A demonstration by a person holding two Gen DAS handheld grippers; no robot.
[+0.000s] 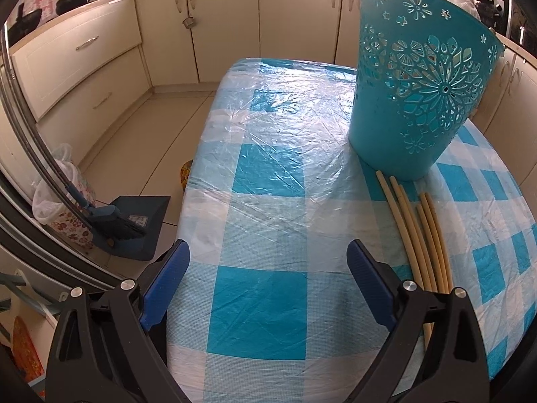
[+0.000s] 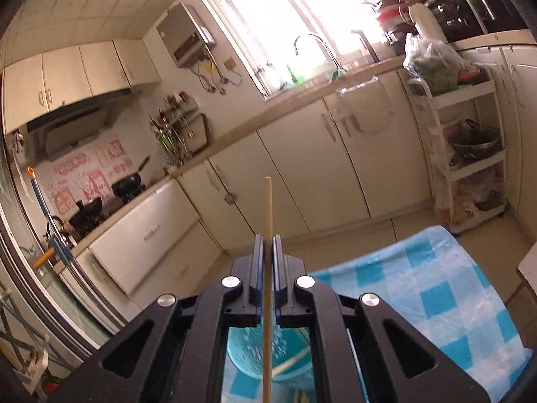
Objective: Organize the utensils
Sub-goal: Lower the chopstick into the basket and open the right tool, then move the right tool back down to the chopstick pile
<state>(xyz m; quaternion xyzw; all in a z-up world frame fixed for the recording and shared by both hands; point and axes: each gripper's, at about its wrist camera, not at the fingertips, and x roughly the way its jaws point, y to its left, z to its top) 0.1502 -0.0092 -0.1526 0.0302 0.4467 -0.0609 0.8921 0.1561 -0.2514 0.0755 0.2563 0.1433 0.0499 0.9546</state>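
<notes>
A teal perforated basket (image 1: 416,90) stands upright on the blue-and-white checked table (image 1: 268,154). Several pale wooden chopsticks (image 1: 426,235) lie just in front of it, to the right of my left gripper (image 1: 268,255), which hangs open over the cloth with nothing between its blue pads. In the right wrist view my right gripper (image 2: 267,245) is shut on one chopstick (image 2: 267,208), which sticks up past the fingertips and runs down between the arms. Below it the basket (image 2: 248,352) shows, with another chopstick (image 2: 292,362) lying inside.
Cream cabinets (image 1: 235,20) ring the room. A dustpan and brush (image 1: 134,225) and a bagged bin (image 1: 63,201) sit on the floor left of the table. A white rack (image 2: 470,154) with pots stands at the right, and pans (image 2: 131,184) rest on the stove counter.
</notes>
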